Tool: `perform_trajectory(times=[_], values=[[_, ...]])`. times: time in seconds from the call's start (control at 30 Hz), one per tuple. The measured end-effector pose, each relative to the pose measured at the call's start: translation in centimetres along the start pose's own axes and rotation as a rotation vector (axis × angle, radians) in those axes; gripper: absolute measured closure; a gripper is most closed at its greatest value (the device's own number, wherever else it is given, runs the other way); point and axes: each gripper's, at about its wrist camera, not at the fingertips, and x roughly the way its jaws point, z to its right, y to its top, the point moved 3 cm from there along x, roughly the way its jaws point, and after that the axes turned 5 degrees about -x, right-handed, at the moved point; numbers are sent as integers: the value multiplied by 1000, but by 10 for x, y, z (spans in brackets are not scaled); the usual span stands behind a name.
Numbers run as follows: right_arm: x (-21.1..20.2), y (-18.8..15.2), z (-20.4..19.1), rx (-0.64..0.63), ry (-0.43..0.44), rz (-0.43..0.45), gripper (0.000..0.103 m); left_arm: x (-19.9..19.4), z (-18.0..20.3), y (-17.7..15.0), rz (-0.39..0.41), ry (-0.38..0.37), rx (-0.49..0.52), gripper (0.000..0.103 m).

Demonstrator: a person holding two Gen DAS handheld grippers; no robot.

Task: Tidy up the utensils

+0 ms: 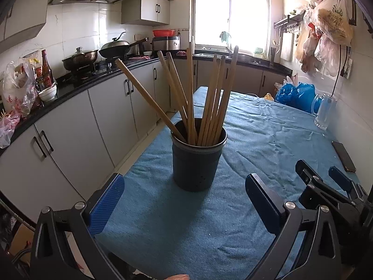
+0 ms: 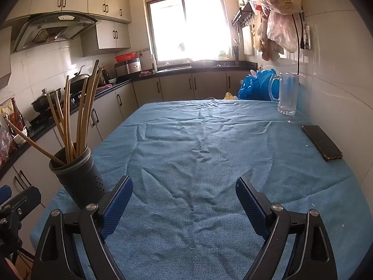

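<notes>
A dark utensil holder [image 1: 195, 163] stands upright on the blue tablecloth [image 1: 256, 144], with several wooden chopsticks [image 1: 209, 98] standing in it. My left gripper [image 1: 184, 189] is open and empty, its blue pads just in front of the holder. The right gripper [image 1: 319, 175] shows at the right of the left wrist view. In the right wrist view, my right gripper [image 2: 184, 191] is open and empty over bare cloth [image 2: 198, 140], with the holder [image 2: 79, 175] and chopsticks [image 2: 79, 116] to its left. Part of the left gripper shows at the lower left edge there.
A black phone [image 2: 321, 142] lies at the table's right edge. A glass mug [image 2: 286, 93] and blue plastic bags [image 2: 256, 84] stand at the far right corner. The kitchen counter with pots [image 1: 79, 60] runs along the left.
</notes>
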Motion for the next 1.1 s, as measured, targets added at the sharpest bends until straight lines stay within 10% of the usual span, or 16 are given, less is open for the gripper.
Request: perform_trajectory(times=[1.1], values=[[1,0,1,-1,-5,0,9,9,-2,-7,-53,-15,-12,0]])
